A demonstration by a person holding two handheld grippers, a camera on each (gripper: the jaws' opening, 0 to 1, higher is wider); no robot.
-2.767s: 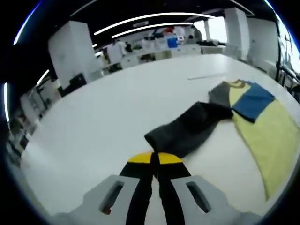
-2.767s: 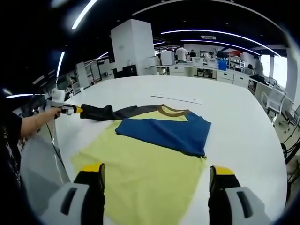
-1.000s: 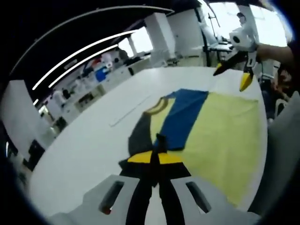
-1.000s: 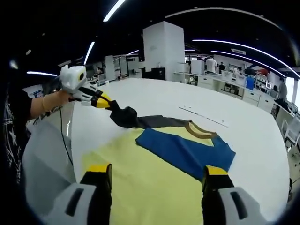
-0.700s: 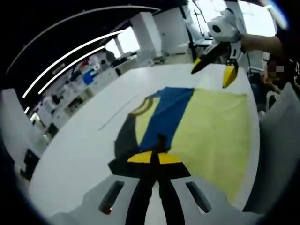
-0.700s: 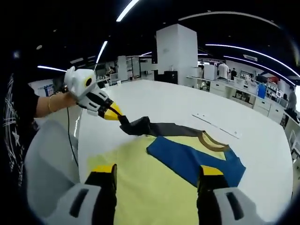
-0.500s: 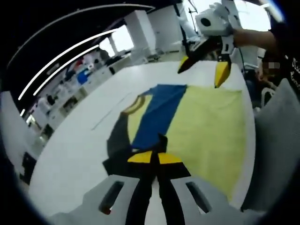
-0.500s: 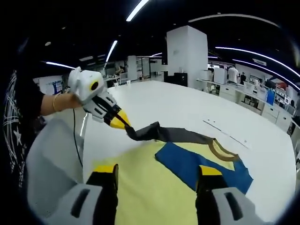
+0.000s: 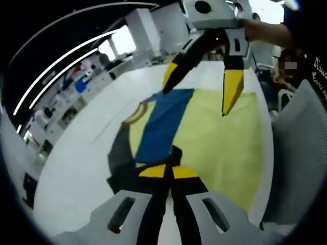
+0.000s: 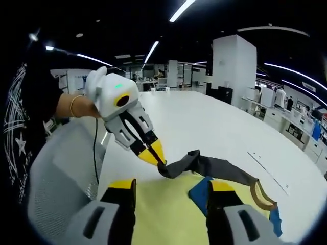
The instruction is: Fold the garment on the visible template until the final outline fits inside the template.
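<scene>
A broad white surface (image 9: 76, 168) carries the work, set in an open-plan office with ceiling strip lights, a white pillar (image 10: 232, 64) and distant workstations. In the left gripper view, the left claw (image 9: 169, 171) rises from the bottom edge with its yellow-tipped jaws pressed together on the end of the dark grey sleeve (image 9: 118, 153) of the garment (image 9: 214, 143). The garment lies flat on the surface just beyond: a yellow body, a blue panel (image 9: 161, 125) running up its middle, and a tan collar (image 9: 134, 113) at the far end. The garment's right edge runs close to the surface's near edge, beside a grey mesh chair back (image 9: 296, 158). To the garment's left the surface is bare and wide open out to its far edge. Above the garment hangs the right claw (image 9: 202, 84), jaws spread wide apart and holding nothing, with a hand (image 9: 265, 31) behind it. In the right gripper view, the right claw (image 10: 170, 193) frames the yellow cloth between its parted jaws; past them the left claw (image 10: 159, 161) lifts the sleeve end (image 10: 204, 164) clear of the surface, the sleeve draping back down toward the collar (image 10: 261, 196). Open white surface extends beyond to the far desks.
</scene>
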